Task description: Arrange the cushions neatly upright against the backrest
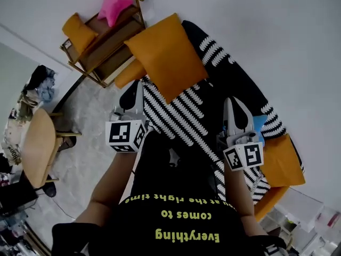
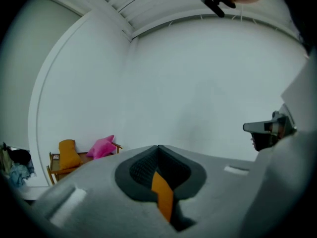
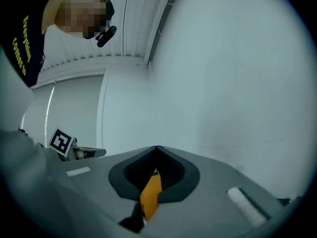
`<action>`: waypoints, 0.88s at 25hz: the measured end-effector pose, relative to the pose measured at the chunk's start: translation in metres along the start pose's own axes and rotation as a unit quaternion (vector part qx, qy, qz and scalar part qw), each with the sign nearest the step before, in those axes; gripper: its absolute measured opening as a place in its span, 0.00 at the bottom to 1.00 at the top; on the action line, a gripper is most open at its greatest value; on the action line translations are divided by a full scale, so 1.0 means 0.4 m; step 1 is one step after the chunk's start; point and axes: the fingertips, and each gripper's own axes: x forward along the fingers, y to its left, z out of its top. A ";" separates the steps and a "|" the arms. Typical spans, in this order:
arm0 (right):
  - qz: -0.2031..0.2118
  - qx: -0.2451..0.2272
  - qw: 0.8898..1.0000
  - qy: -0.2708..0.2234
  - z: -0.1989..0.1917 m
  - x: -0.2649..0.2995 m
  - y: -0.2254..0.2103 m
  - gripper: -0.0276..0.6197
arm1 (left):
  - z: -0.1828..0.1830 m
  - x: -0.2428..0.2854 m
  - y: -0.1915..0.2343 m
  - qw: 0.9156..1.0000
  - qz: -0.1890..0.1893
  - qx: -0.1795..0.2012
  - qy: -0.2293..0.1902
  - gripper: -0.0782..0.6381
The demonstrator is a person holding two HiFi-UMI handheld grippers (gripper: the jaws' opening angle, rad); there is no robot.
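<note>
Ahead, at the sofa's [image 1: 178, 119] left end, large orange cushion [image 1: 165, 55], nearer left gripper [image 1: 139, 88] than right gripper [image 1: 233, 102]; both pairs of jaws pressed together.

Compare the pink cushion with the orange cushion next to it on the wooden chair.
Colour: the pink cushion is bright pink, the orange cushion mustard orange.
Shape: the pink cushion has pointed, star-like corners; the orange cushion is a plain rectangle.
Pose: the orange cushion stands upright at one end of the wooden chair, while the pink cushion leans tilted at the other end.
Both are soft cushions resting on that same chair.
</note>
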 end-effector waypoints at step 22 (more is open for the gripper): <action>-0.058 0.061 0.996 0.017 -0.105 0.442 0.002 0.06 | 0.074 0.436 0.335 0.997 -0.058 0.049 0.014 0.11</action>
